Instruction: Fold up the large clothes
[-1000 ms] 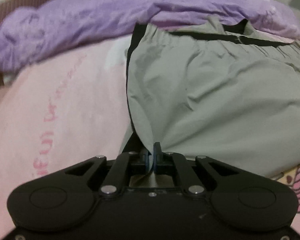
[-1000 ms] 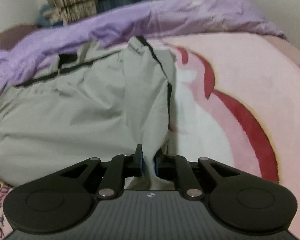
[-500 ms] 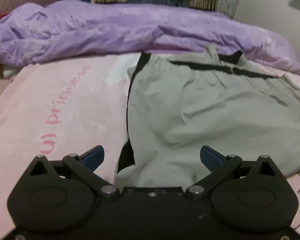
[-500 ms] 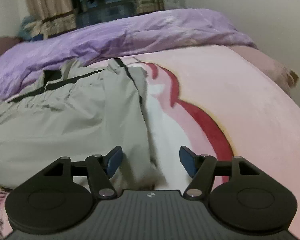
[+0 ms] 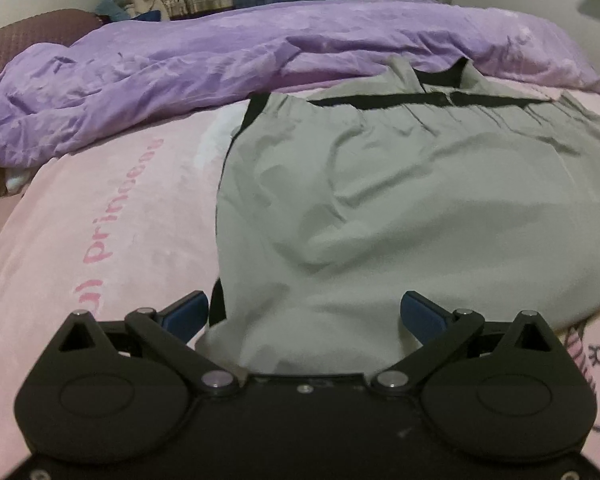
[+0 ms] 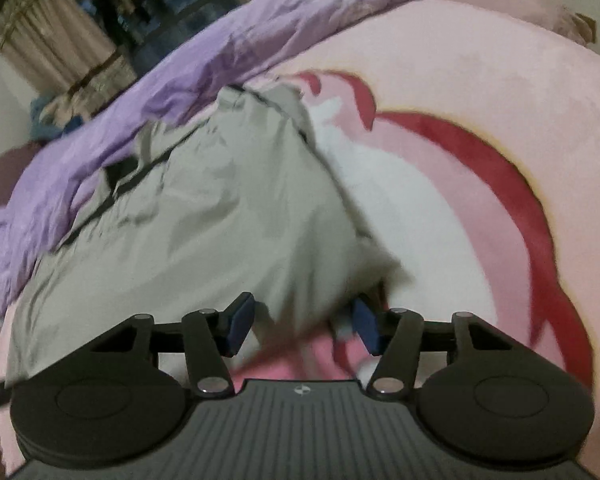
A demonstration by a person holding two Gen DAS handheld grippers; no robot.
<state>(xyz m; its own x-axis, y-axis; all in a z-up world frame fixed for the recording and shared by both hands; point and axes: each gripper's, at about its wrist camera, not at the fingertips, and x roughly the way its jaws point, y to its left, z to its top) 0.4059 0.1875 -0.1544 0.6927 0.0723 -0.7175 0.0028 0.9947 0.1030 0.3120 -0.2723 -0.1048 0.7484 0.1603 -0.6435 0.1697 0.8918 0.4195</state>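
A grey garment (image 5: 400, 200) with black trim lies spread on the pink blanket (image 5: 100, 220); its near hem is bunched just ahead of both grippers. My left gripper (image 5: 304, 308) stands wide open over the garment's near left corner, and the cloth lies loose between its blue pads, which do not touch it. In the right wrist view, tilted and blurred, my right gripper (image 6: 304, 318) hovers at the grey garment's (image 6: 220, 220) near right corner. Its jaws are closing, with the cloth's edge between them and the pads clear of it.
A crumpled purple duvet (image 5: 220, 56) runs along the far side of the bed, right behind the garment, and shows as a purple duvet (image 6: 180, 92) in the right view. Curtains and a dark window stand beyond. Bare pink blanket (image 6: 480, 80) extends to the right.
Both grippers were shut on the garment's near edge a second ago and have let go. The cloth dropped flat onto the blanket. The right gripper has rolled, tilting its view.
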